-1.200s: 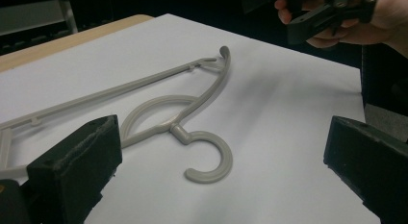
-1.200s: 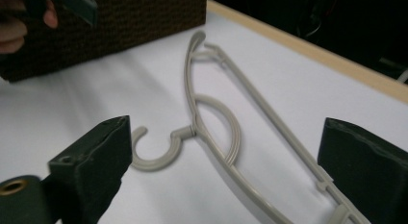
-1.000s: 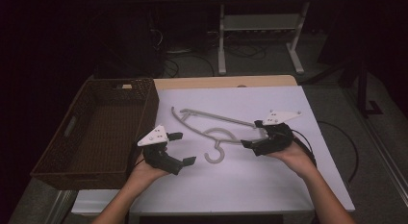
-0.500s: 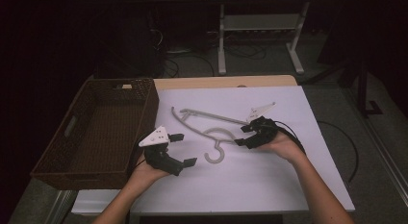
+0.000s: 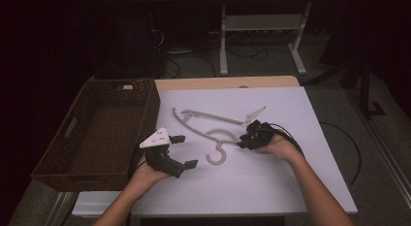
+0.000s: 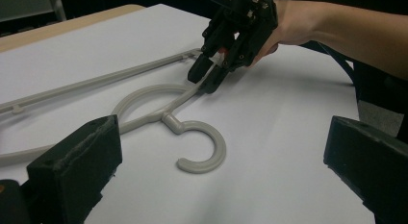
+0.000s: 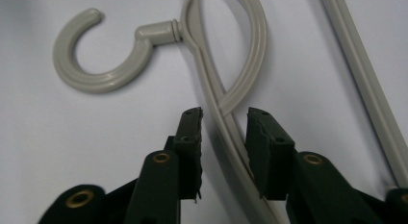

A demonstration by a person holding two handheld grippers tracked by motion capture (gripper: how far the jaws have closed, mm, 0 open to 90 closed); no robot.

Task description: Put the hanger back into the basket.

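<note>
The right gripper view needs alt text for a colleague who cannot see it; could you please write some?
The right gripper straddles the arm of a grey plastic hanger lying on a white table; its jaws, just closing, are not yet pressing it. The hanger's hook curls at upper left.

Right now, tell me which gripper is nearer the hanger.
Right. The right gripper straddles the hanger arm, jaws either side and closing, not yet pressing it. The left gripper hovers open beside the hook, apart from it.

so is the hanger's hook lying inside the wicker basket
No, the hanger lies flat on the white table cover, with its hook well to the right of the basket.
</note>
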